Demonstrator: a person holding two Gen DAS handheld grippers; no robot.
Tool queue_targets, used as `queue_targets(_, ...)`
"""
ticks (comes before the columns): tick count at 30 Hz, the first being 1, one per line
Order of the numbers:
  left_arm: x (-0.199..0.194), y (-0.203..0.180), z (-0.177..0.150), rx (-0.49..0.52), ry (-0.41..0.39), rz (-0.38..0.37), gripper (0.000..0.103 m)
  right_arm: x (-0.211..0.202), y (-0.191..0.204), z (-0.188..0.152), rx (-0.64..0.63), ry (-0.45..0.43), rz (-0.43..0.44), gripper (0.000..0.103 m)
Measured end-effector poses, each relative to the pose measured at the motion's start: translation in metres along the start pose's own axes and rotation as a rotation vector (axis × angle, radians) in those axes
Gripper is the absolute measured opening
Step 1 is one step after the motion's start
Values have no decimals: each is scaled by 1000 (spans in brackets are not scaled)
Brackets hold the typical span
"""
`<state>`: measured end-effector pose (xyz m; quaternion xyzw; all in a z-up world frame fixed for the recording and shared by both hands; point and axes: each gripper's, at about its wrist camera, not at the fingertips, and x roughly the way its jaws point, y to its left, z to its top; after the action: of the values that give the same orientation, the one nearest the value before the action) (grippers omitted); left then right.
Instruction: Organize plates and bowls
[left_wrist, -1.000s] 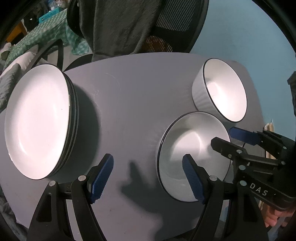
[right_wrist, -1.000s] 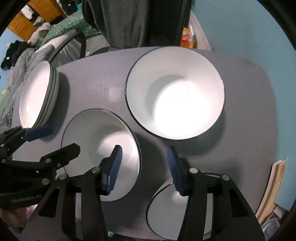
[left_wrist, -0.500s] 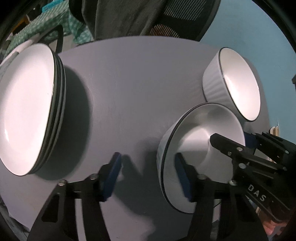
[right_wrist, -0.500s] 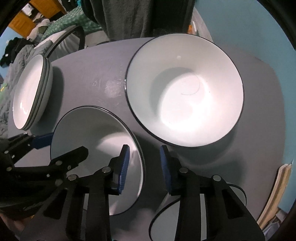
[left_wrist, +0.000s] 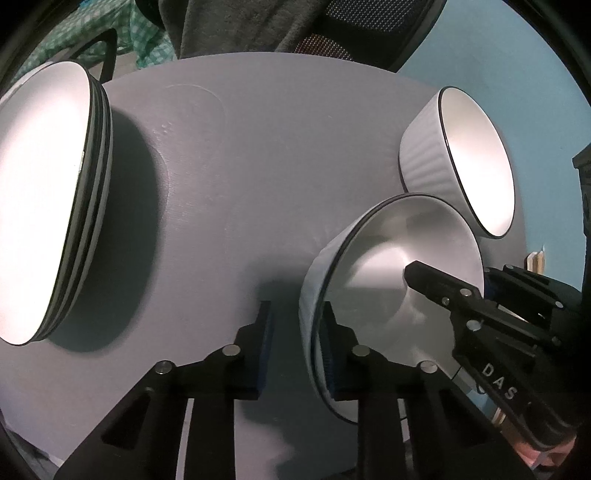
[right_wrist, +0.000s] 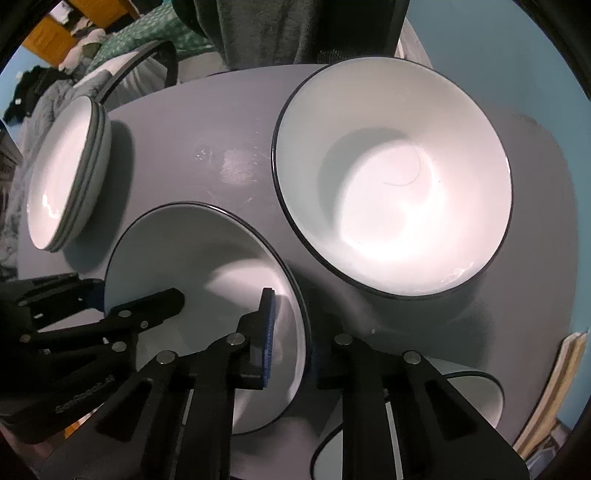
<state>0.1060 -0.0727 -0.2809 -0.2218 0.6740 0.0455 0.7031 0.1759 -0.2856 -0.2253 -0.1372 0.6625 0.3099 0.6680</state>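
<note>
A shallow white bowl (left_wrist: 388, 288) (right_wrist: 192, 266) with a black rim stands on the grey table (left_wrist: 240, 166). My left gripper (left_wrist: 297, 350) straddles its left rim. Its jaws are closing: the inner pad lies against the rim, and a narrow gap shows at the outer pad. My right gripper (right_wrist: 291, 343) straddles the opposite rim, also closing, with its pads pressing on the wall. Each gripper shows in the other's view: the right gripper (left_wrist: 480, 314) and the left gripper (right_wrist: 92, 314). A deep ribbed bowl (left_wrist: 476, 162) (right_wrist: 391, 173) stands just behind. A stack of plates (left_wrist: 44, 199) (right_wrist: 62, 173) sits at the left.
Another bowl (right_wrist: 472, 391) peeks out behind my right fingers near the table's front right. A chair draped with a dark garment (left_wrist: 258, 22) stands behind the table. Flat papers or books (right_wrist: 554, 387) lean past the right edge.
Both pairs of jaws have narrowed from wide apart to close round the shallow bowl's opposite rims. The bowl and the other dishes have stayed where they were.
</note>
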Motion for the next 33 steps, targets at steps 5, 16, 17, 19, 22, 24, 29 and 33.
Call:
queue_targets(5, -3, 4, -1, 1, 1, 2, 18, 7, 10, 0, -9, 21, 20, 11)
queue_targets(16, 4, -2, 9, -8, -5, -24, 17, 11, 13, -3, -9, 16, 4, 11)
queue_targets(17, 4, -2, 8, -9, -6, -23, 18, 10, 13, -4, -12, 10, 1, 10)
queue_targets(19, 4, -2, 7, -16, -7, -25, 18, 9, 12, -5, 1, 10, 5, 7)
queue_targets(22, 5, 4, 6, -36, -1, -32, 18, 8, 12, -6, 18, 16, 7, 6)
queue_targets(24, 4, 7, 7, -51, 2, -35, 18, 6, 12, -8, 24, 23, -1, 6)
queue_targets(29, -3, 10, 7, -62, -3, -27, 16, -1, 13, -12, 29, 9, -10, 6)
queue_targets(33, -10, 8, 8, -60, 5, -23, 14, -10, 9, -14, 41, 13, -8, 6)
